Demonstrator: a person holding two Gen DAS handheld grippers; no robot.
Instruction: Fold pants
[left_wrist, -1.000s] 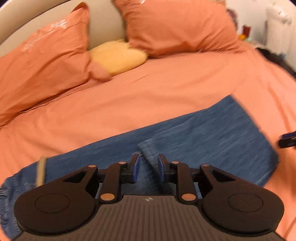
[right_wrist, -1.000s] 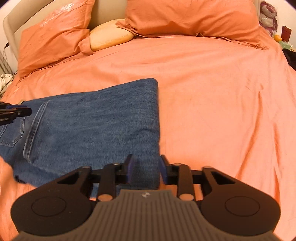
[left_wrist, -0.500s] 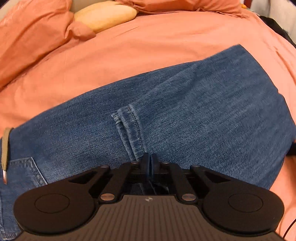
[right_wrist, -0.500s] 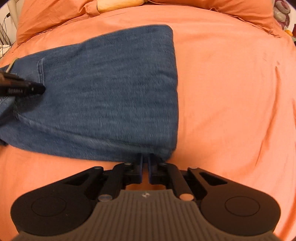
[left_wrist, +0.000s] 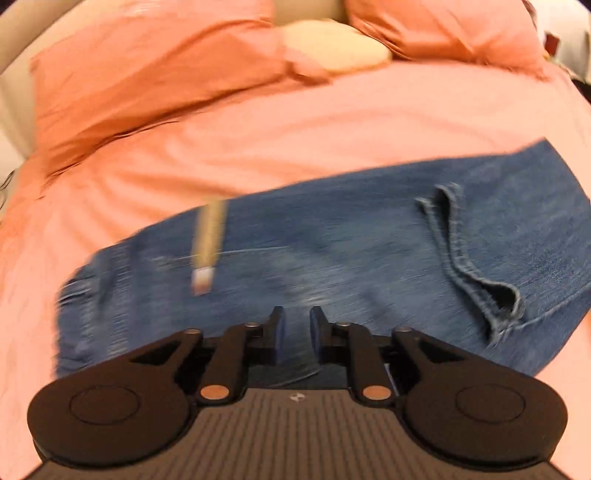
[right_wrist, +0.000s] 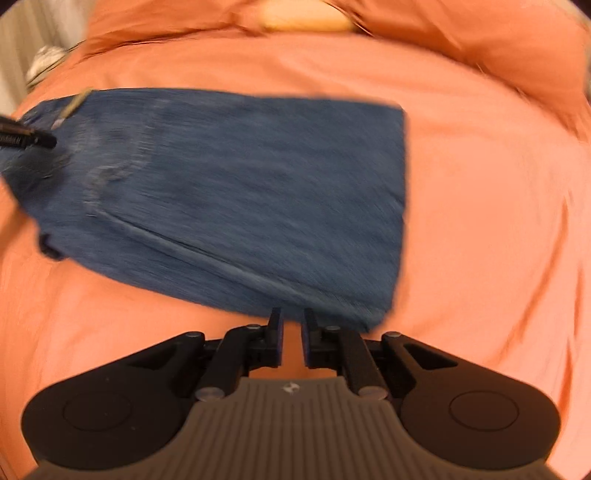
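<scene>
Releasing the folded pants (right_wrist: 236, 192) on the bed (right_wrist: 480, 184).
Both jaws, pinched half a second ago, are now spreading: left hand-held gripper (left_wrist: 294, 325) over denim, right hand-held gripper (right_wrist: 291, 328) at its lower edge; this fold is probably finishing.

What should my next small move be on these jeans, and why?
Probably bring the left gripper down to pinch the waistband end near the tan belt. Both grippers are open and hold nothing. The jeans lie folded once on the orange bedsheet, hems on top, and the right gripper waits at the folded edge, so another fold looks due.
</scene>
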